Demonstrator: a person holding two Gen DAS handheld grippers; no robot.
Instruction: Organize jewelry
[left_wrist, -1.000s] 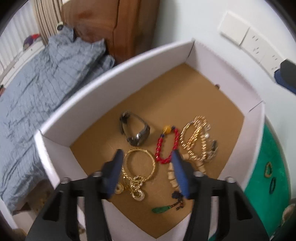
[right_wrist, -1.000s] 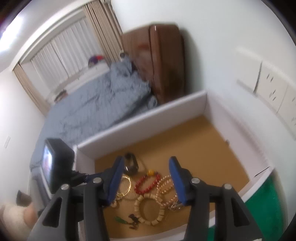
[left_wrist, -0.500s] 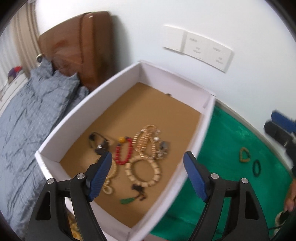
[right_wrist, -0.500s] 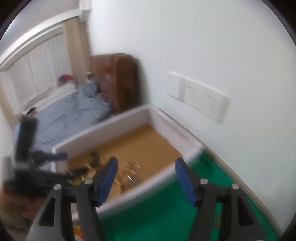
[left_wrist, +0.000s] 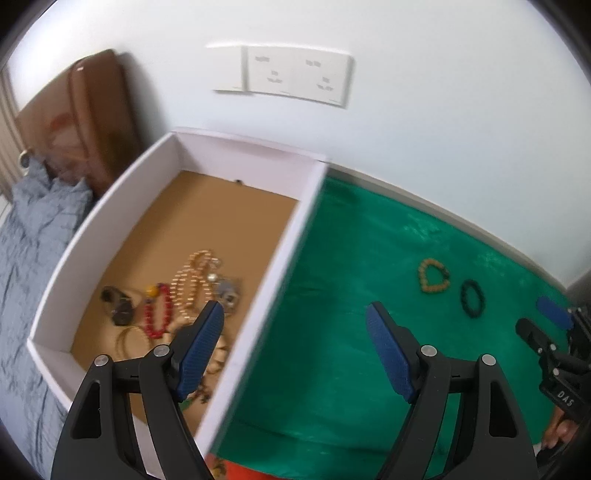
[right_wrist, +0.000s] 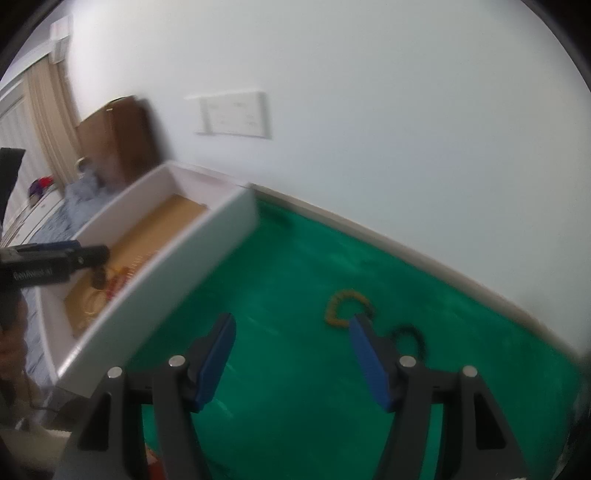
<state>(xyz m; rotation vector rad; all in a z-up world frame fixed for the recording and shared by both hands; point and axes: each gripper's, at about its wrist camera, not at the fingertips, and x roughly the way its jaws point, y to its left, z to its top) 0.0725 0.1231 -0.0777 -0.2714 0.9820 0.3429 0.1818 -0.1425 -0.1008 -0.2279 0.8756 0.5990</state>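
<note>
Both my tools, left tool (left_wrist: 295, 341) and right tool (right_wrist: 290, 356), gape empty. The amber bead bracelet (right_wrist: 345, 308) near the counter's back edge looks light and floppy; I'd pinch one strand.

Plush green cloth (left_wrist: 351, 258), cardboard-floored box (left_wrist: 291, 254)

Left wrist view: steep downward look, close over white box (left_wrist: 236, 373) edge and green cloth (left_wrist: 351, 277). Right wrist view: lower, shallower angle, facing wall (right_wrist: 369, 110). Shared: box (right_wrist: 177, 273), cloth (right_wrist: 295, 295), wall sockets (left_wrist: 295, 75).
</note>
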